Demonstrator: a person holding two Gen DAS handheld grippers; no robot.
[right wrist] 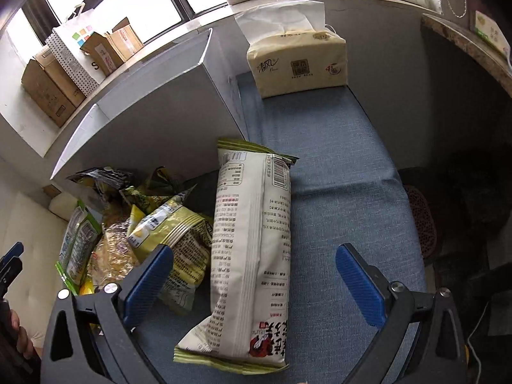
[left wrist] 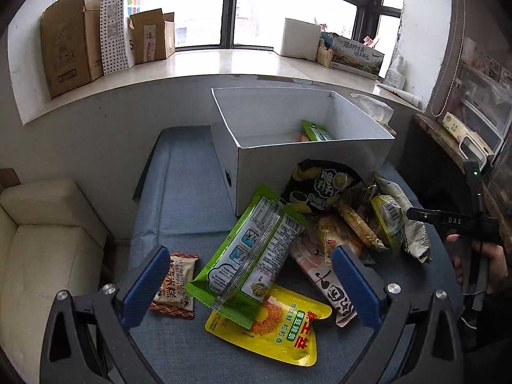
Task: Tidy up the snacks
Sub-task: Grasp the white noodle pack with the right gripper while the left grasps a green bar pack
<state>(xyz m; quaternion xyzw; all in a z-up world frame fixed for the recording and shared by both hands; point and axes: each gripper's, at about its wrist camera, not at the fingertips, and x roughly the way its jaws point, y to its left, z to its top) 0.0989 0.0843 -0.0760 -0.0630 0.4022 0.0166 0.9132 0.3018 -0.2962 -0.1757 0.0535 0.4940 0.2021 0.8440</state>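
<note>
White box [left wrist: 307, 166] upper centre holds one or two packets | snack pile [left wrist: 320, 233] below it unsorted | left gripper [left wrist: 252, 284], right gripper [right wrist: 254, 284] jaws spread, empty | barely begun

A home living room: a cream sofa [left wrist: 48, 240] beside a blue-clothed table [left wrist: 179, 192], cardboard boxes [left wrist: 70, 38] on the windowsill [left wrist: 224, 64], and a tissue pack [right wrist: 297, 60].

white box [left wrist: 307, 163]: floor mostly hidden | green packet [left wrist: 315, 131]: part-hidden by wall
</note>
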